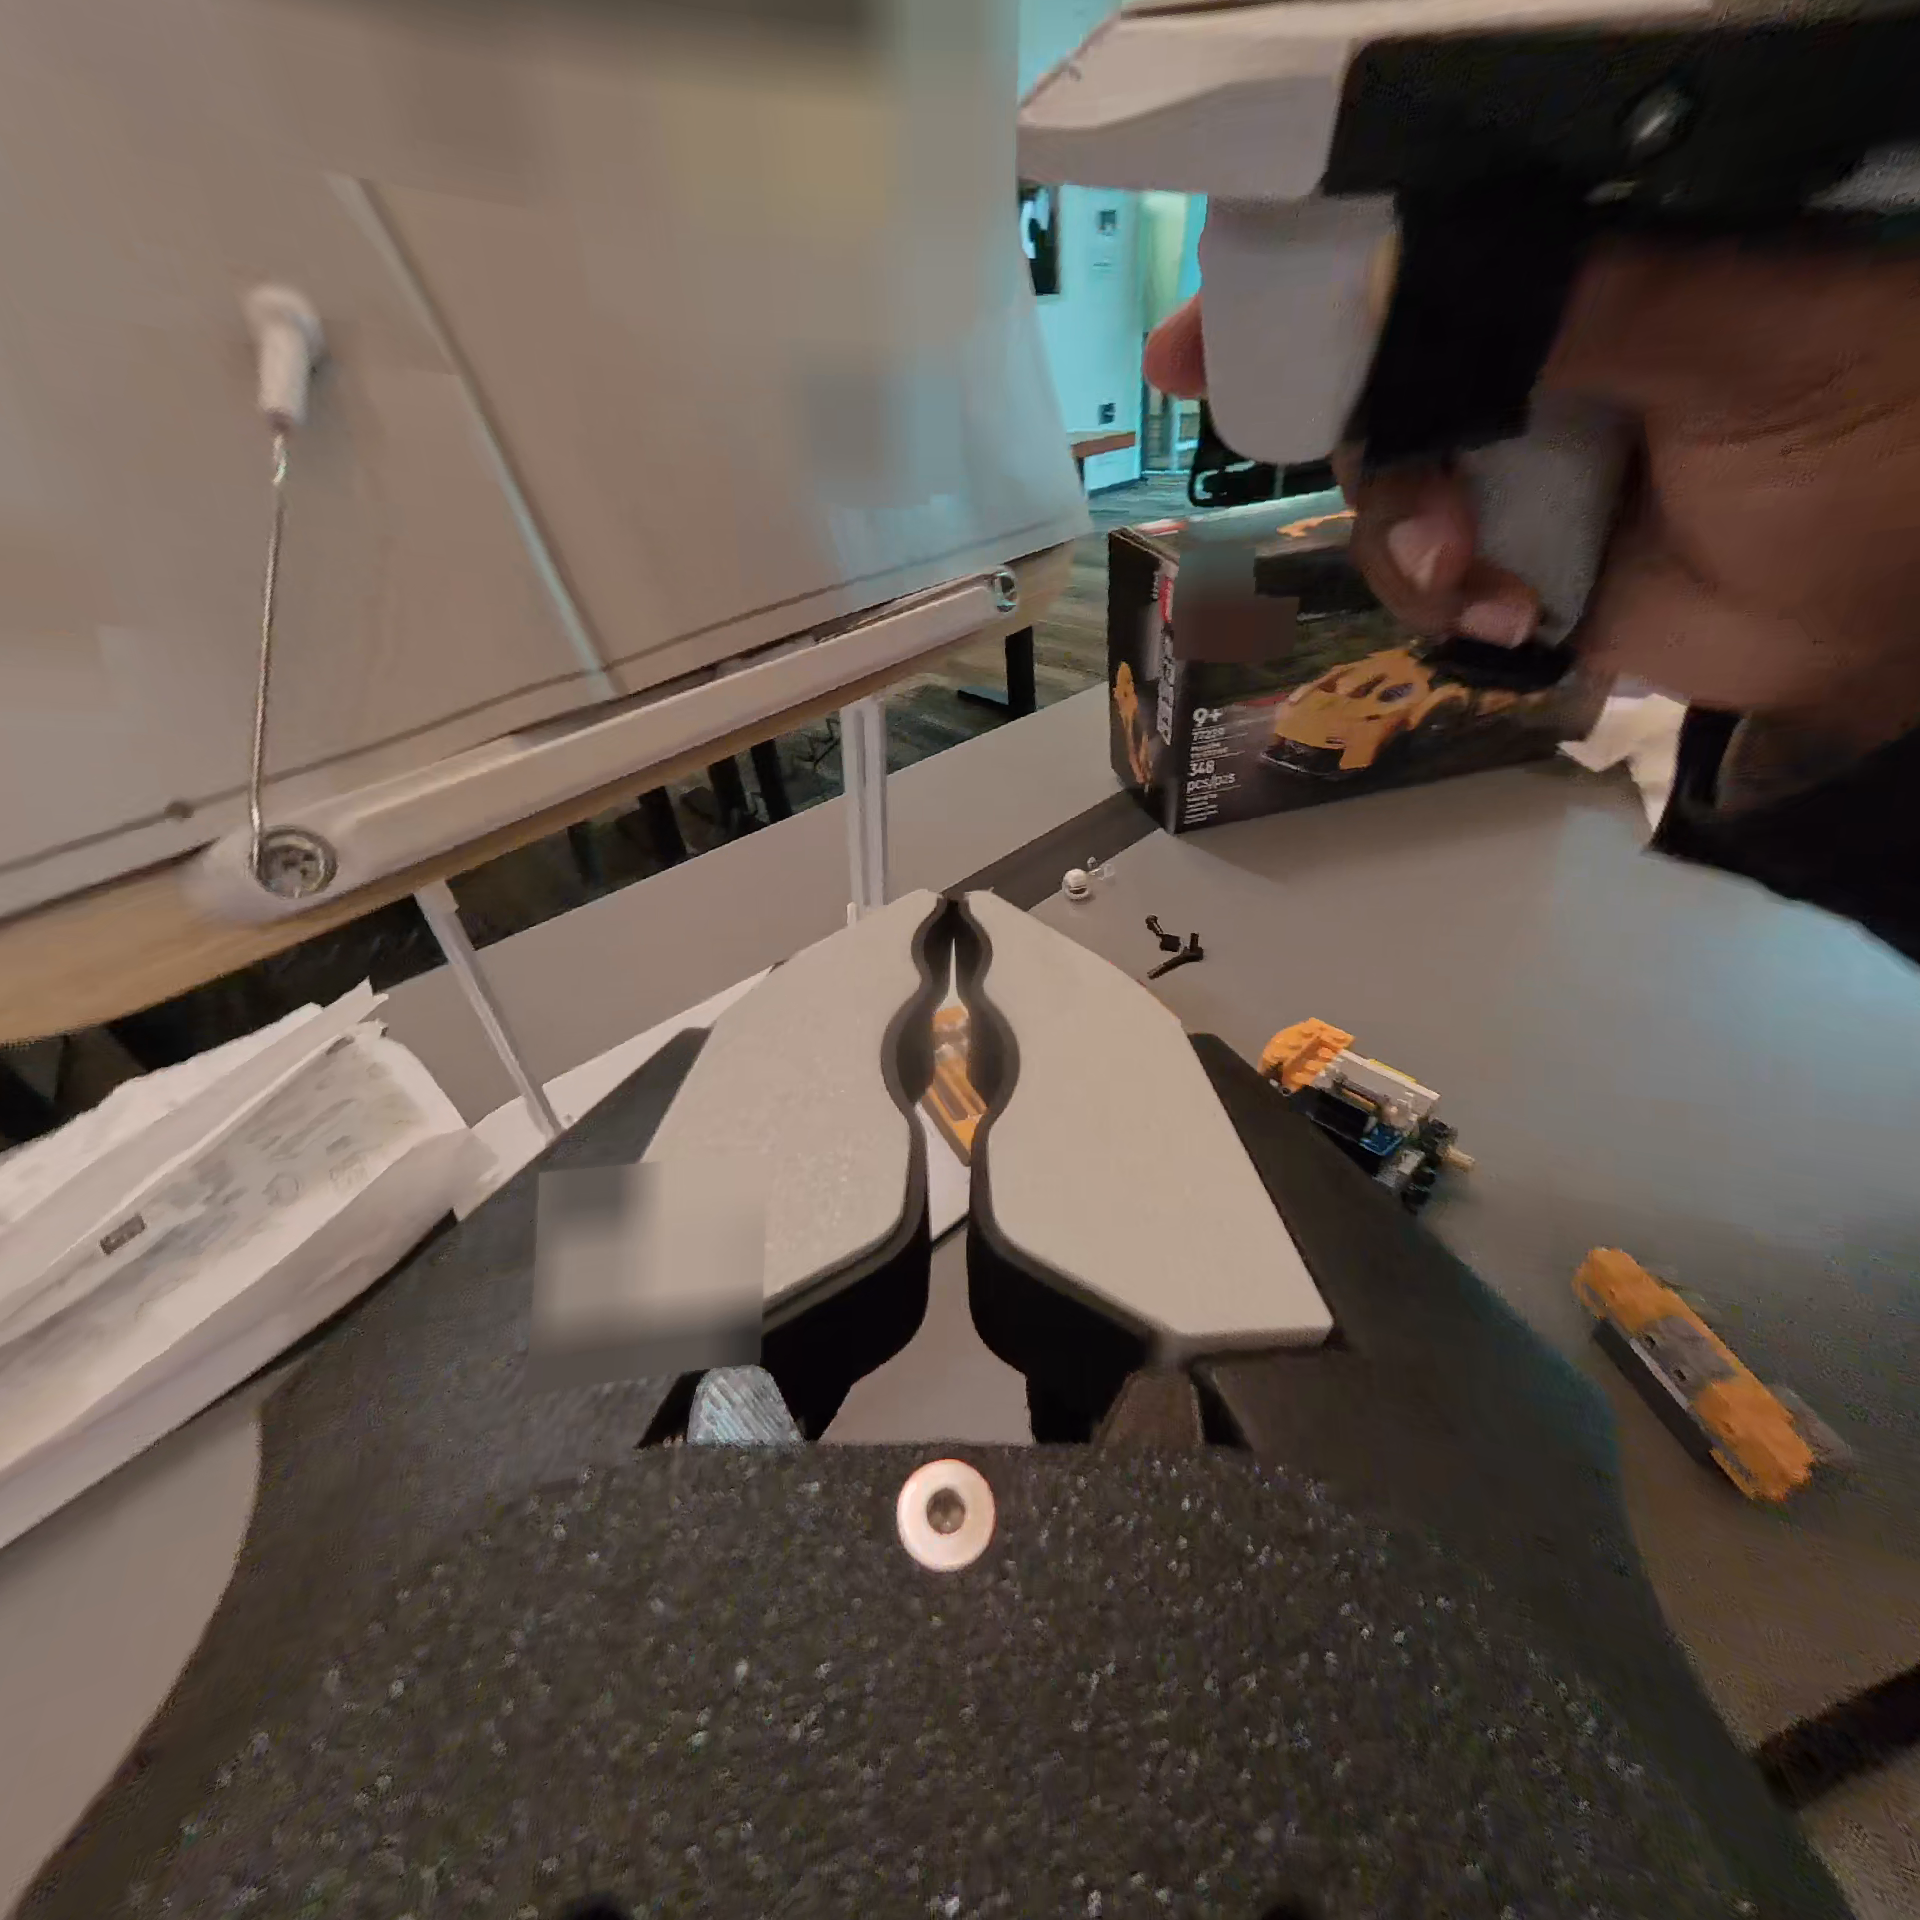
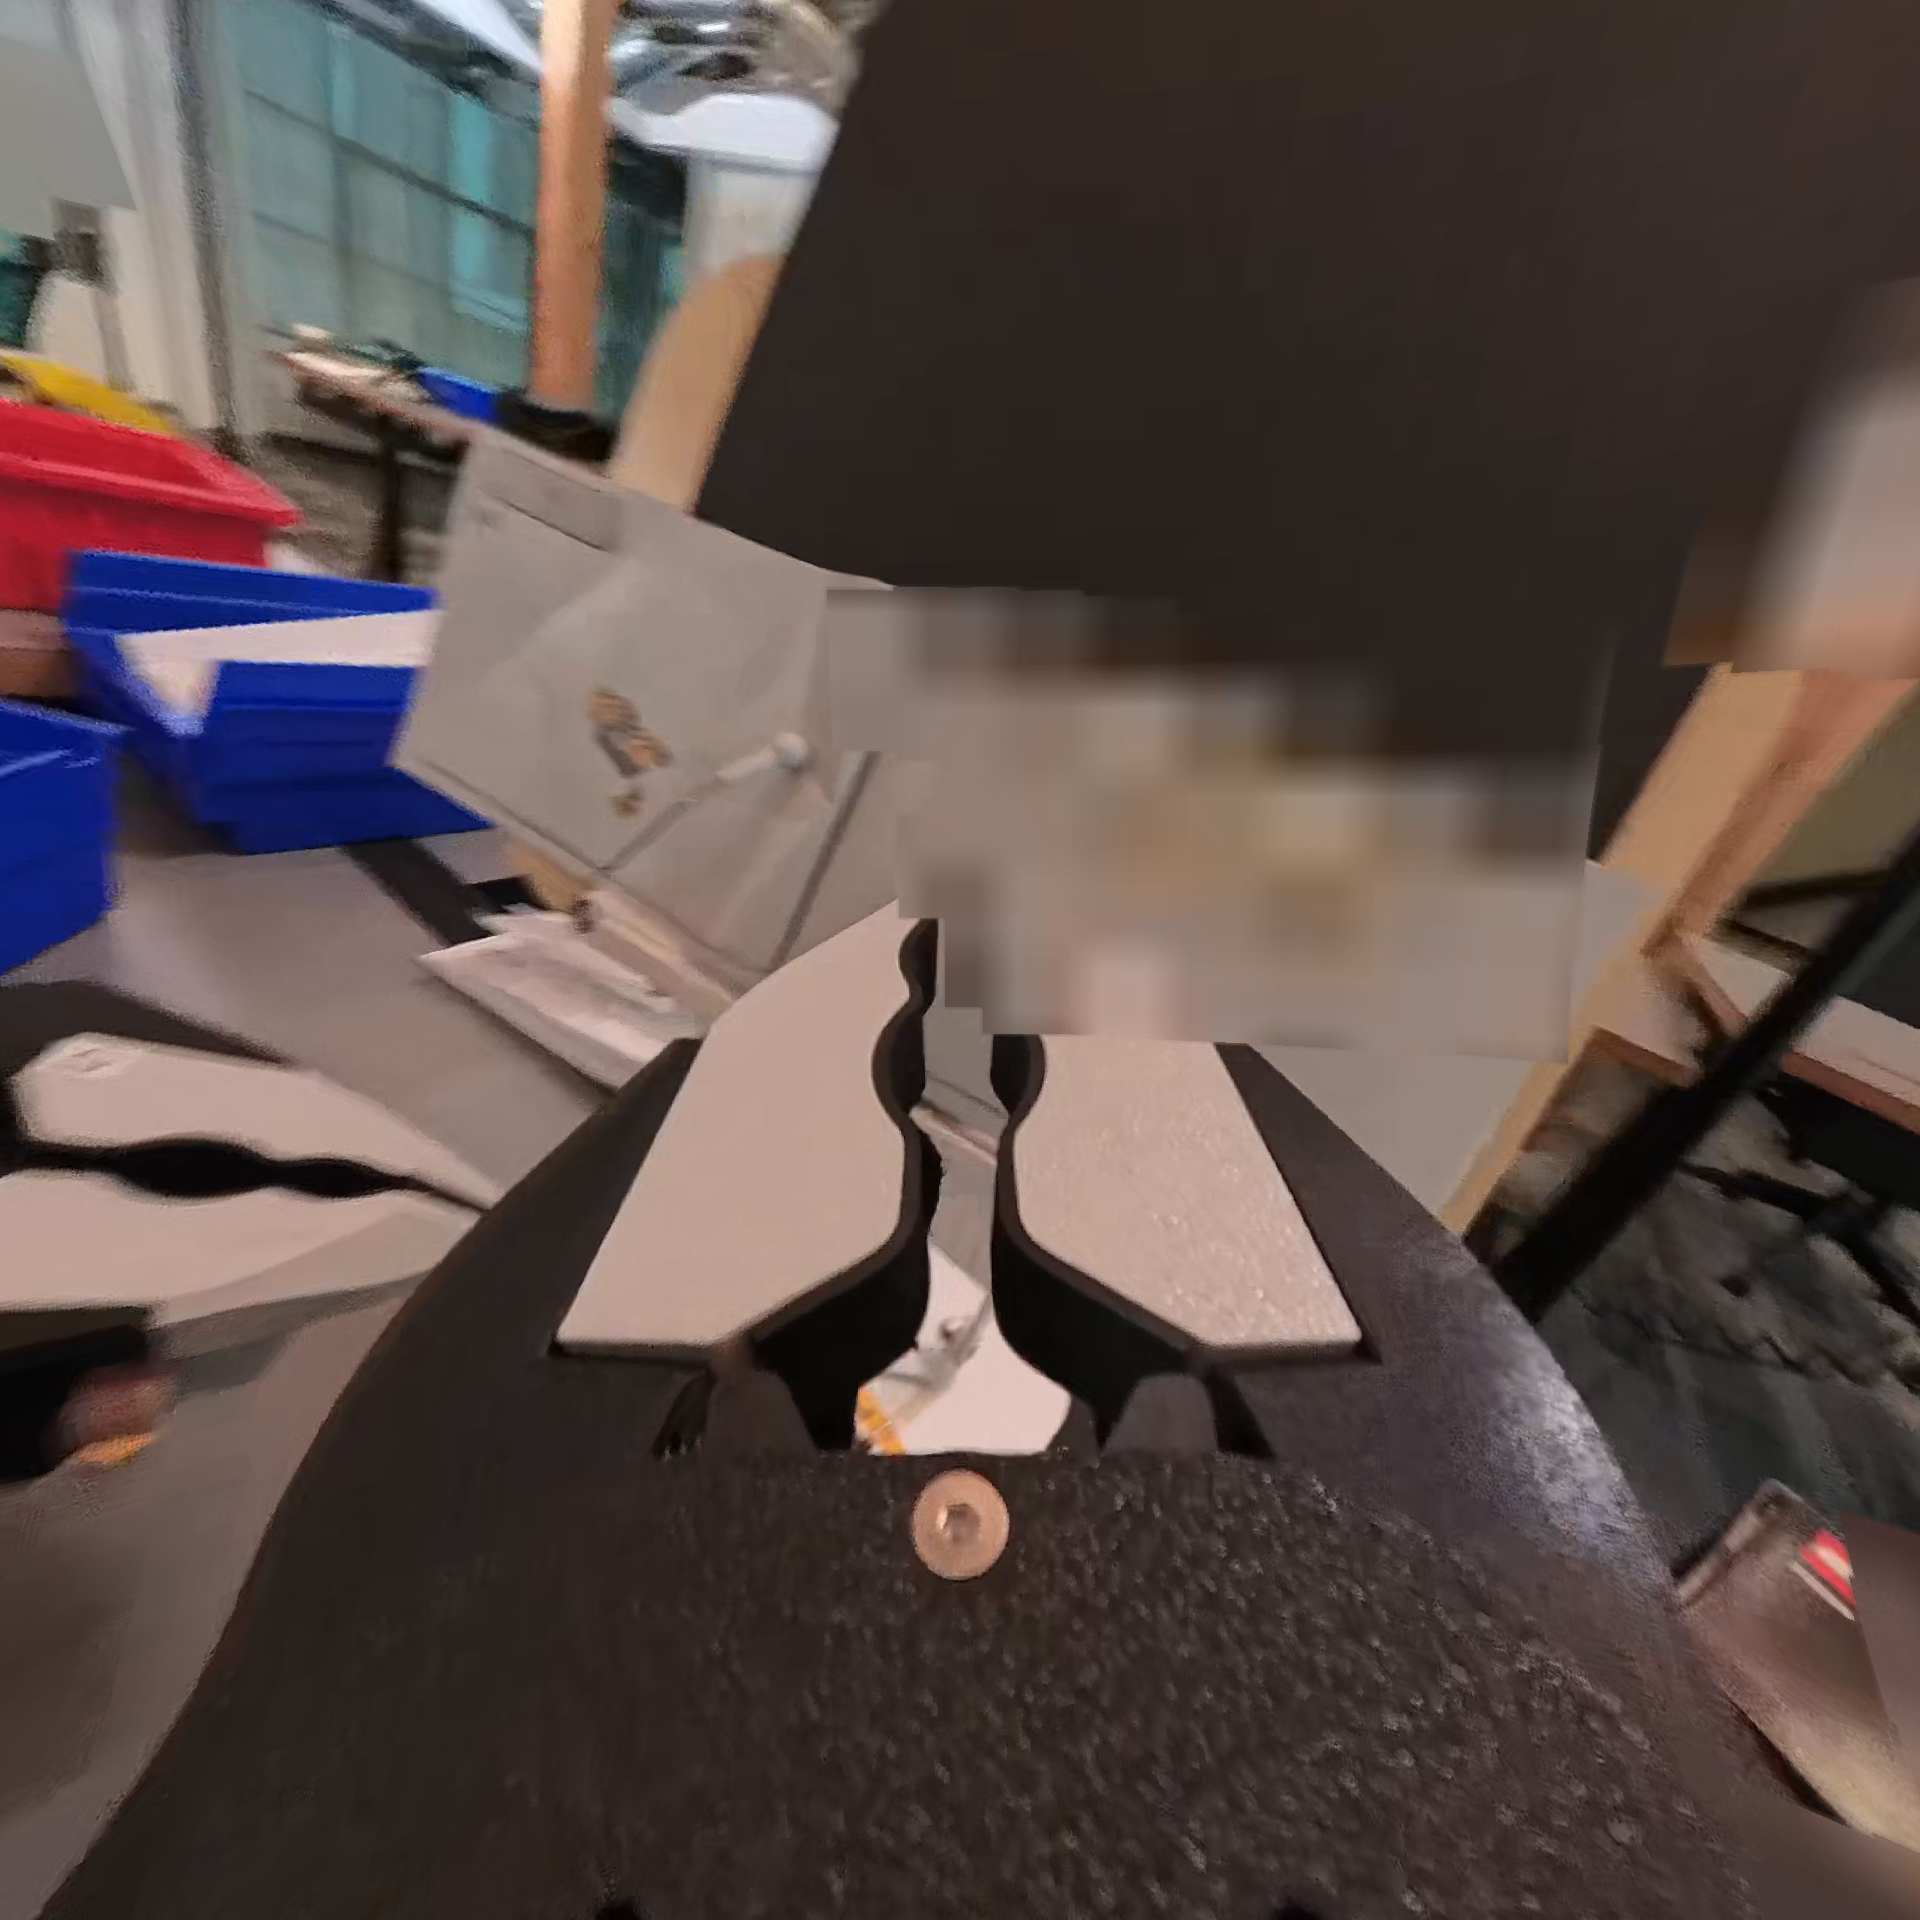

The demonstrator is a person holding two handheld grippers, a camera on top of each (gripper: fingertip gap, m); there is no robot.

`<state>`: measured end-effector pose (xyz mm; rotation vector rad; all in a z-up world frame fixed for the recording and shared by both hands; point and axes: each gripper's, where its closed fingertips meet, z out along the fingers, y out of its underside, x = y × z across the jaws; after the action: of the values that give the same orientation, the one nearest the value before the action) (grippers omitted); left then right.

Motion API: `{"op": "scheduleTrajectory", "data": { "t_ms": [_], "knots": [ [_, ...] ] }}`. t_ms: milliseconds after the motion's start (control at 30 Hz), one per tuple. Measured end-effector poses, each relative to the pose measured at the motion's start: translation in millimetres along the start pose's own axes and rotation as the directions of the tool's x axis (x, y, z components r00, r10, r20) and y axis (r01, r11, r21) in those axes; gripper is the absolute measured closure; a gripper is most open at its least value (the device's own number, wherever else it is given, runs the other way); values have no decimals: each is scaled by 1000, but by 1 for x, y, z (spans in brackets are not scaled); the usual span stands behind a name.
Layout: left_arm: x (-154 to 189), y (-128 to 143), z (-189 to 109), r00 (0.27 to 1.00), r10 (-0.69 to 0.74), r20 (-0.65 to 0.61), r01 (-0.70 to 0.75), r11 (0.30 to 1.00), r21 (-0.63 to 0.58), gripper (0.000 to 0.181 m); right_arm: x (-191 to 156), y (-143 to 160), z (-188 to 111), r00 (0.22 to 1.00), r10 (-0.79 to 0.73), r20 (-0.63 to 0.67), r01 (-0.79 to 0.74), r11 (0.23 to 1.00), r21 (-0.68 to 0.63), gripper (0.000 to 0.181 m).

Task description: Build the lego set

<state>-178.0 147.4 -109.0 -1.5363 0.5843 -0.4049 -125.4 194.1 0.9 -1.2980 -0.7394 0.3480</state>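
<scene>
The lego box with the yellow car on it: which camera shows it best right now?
The left wrist view. The lego box stands on the grey table beyond the loose builds, its front face visible, a hand covering its top right. The right wrist view does not show it.

Left gripper [image 1: 954, 920] tips nearly touching, an orange Lego piece [image 1: 954, 1081] glimpsed in the gap; two orange sub-assemblies [image 1: 1361, 1107] [image 1: 1704, 1377] lying apart on the grey table [image 1: 1558, 935]; Lego box [image 1: 1340, 686] behind.

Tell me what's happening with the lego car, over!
Left gripper shut on an orange lego piece. Right gripper empty, slightly open, lifted off the table. Two half-built chunks lie on the grey table. Nothing blocking.
</scene>
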Motion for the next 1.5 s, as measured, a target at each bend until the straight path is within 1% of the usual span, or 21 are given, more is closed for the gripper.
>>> {"op": "scheduleTrajectory", "data": {
  "t_ms": [67,100,167,233,267,367,400,467,600,700,767,800,867,967,1067,1100,1133,1233,1300,1333,1500],
  "knots": [
    [9,-4,-1,998,38,-54,-39,999,-16,181,-19,-2,-15,992,13,124,-6,998,-61,169],
    [15,-5,-1,994,52,-96,-55,998,-27,181,-32,6,-26,979,20,204,2,994,-106,165],
    [31,-5,-4,977,80,-198,-94,994,-58,181,-56,41,-56,939,20,343,63,971,-229,157],
    [48,-1,-8,945,112,-307,-149,984,-100,181,-73,86,-95,899,35,436,128,932,-338,146],
    [57,2,-12,923,123,-366,-178,977,-121,180,-81,106,-116,876,56,478,147,915,-376,145],
    [83,18,-26,846,131,-517,-274,938,-210,174,-97,159,-170,822,133,554,192,851,-489,140],
    [90,25,-31,820,129,-558,-305,923,-236,171,-100,170,-183,809,145,570,205,838,-505,140],
    [107,39,-42,767,102,-634,-352,892,-283,165,-101,182,-195,797,158,583,208,834,-511,139],
    [134,76,-64,689,7,-724,-404,834,-376,153,-103,186,-191,758,165,631,218,848,-483,138],
    [141,107,-80,681,-62,-729,-393,810,-436,147,-109,186,-182,697,149,702,259,860,-440,132],
    [143,117,-87,685,-87,-724,-371,813,-449,144,-115,183,-177,634,161,756,276,867,-416,129],
    [144,119,-88,685,-87,-723,-370,814,-448,144,-116,184,-174,609,141,780,313,861,-401,129],
    [144,125,-91,685,-63,-725,-401,799,-448,146,-119,188,-170,551,113,827,392,840,-376,128],
    [145,132,-91,682,-37,-730,-436,782,-446,156,-125,195,-169,474,160,866,438,811,-389,131],
    [145,137,-89,691,2,-723,-461,772,-438,170,-130,196,-172,443,272,854,384,803,-455,148],
    [146,137,-89,689,8,-724,-464,772,-433,173,-131,195,-174,440,315,841,352,801,-485,154],
    [147,137,-89,692,11,-721,-465,771,-435,173,-133,194,-175,448,348,824,315,801,-510,155],
    [153,136,-93,687,20,-726,-476,768,-429,173,-136,192,-179,511,382,770,249,792,-558,167],
    [158,135,-97,682,10,-732,-475,766,-433,173,-136,191,-179,588,383,712,220,772,-596,168],
    [161,135,-100,676,4,-737,-478,763,-434,173,-139,190,-181,609,394,688,206,760,-617,169],
    [167,137,-103,680,9,-733,-491,749,-446,173,-161,183,-184,666,439,602,139,721,-679,170]
  ]
}}
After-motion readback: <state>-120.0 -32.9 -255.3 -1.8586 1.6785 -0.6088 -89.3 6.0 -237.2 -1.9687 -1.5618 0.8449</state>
